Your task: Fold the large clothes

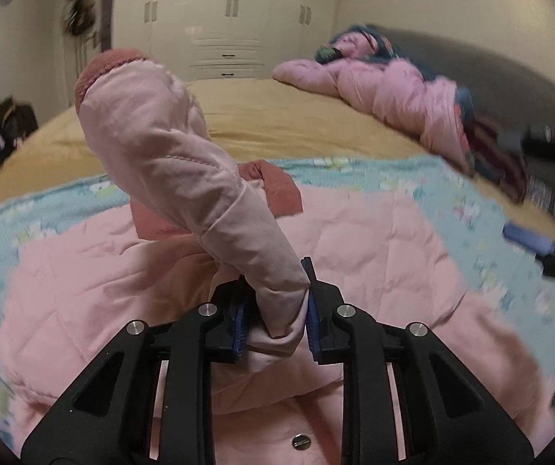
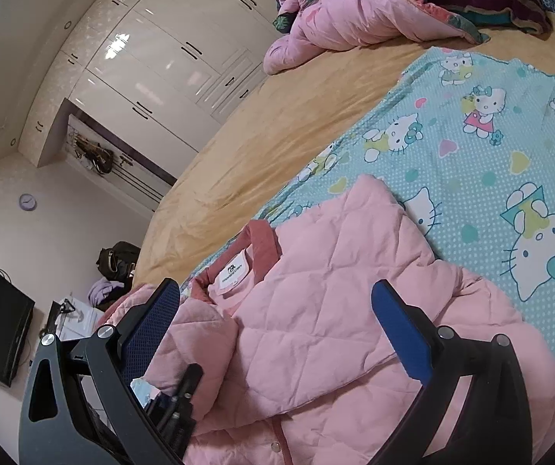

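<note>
A pink quilted jacket lay spread on a turquoise cartoon-print sheet that covered the near part of a bed with a tan cover. In the left wrist view, the left gripper was clamped on one sleeve of the jacket — the blue pads pressed the fabric from both sides near the cuff end, and the sleeve rose stiffly from the jaws toward 11 o'clock, its darker rose lining showing at the top. Below the jaws, at 6 o'clock, a metal snap sat on the jacket's front edge.

In the right wrist view, the right gripper hung above the jacket body with its jaws spread wide and nothing between them; the pads touched no fabric. The rose-coloured collar with a white label lay at about 11 o'clock from that gripper.

At 1 o'clock, well apart from the jacket, a rumpled pink quilt was heaped at the far side of the bed. A white wardrobe stood beyond — its doors closed.
</note>
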Tool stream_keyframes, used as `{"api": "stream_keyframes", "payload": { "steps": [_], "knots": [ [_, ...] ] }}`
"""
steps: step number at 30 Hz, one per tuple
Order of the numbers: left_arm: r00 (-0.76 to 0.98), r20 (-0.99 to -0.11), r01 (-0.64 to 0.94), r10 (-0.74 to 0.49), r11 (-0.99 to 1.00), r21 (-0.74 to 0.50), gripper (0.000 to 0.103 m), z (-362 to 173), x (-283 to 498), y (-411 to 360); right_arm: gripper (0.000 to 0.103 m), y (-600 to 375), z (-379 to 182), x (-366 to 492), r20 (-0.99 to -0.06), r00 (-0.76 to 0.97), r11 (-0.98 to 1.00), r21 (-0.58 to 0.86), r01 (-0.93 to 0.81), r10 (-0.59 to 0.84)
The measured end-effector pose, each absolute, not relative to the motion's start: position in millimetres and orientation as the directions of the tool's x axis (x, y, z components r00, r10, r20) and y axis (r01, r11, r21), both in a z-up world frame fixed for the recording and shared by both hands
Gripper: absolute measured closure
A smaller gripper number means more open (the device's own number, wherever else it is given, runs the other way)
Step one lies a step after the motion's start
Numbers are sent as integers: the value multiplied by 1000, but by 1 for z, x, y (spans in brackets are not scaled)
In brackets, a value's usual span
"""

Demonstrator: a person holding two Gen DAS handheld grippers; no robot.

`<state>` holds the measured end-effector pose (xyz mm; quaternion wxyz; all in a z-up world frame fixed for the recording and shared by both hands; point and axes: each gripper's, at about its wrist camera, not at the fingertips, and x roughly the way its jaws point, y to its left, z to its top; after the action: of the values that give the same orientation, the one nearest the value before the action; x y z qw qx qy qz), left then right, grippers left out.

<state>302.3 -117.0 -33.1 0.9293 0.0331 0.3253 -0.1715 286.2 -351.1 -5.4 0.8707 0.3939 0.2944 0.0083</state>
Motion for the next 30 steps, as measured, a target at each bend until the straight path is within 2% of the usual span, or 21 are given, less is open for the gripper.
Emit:
{"api": "stream_keyframes", "payload": {
  "steps": [4,9,12,14,15,16,21,27,30],
  "knots": [
    [703,-644,376,-303,926,-25,84,-38,303,-126,4,-359,-8,283,-503,831,675,701,232,237],
    [649,-670,411,-360,907,-89,76,-45,306,-129,4,-369,-13,282,-506,832,658,711,251,230],
    [604,-682,435,-413,887,-153,63,-47,307,-130,4,-373,-22,285,-501,820,632,737,238,276],
    [572,-695,459,-435,872,-168,50,-49,307,-135,4,-374,-30,290,-514,799,615,751,243,313],
    [561,-700,471,-441,866,-169,38,-49,305,-138,4,-374,-35,293,-523,788,610,752,248,324],
    [551,-707,482,-443,861,-164,30,-49,303,-142,4,-374,-38,295,-522,783,601,760,246,340],
    [543,-735,537,-406,841,-67,9,-41,292,-155,4,-371,-52,302,-495,764,546,806,226,415],
    [582,-697,484,-418,867,-116,9,-18,296,-121,4,-360,-59,309,-507,739,553,804,220,444],
    [632,-699,367,-336,923,-112,9,-13,310,-88,4,-352,-57,313,-500,742,581,793,184,446]
  ]
}}
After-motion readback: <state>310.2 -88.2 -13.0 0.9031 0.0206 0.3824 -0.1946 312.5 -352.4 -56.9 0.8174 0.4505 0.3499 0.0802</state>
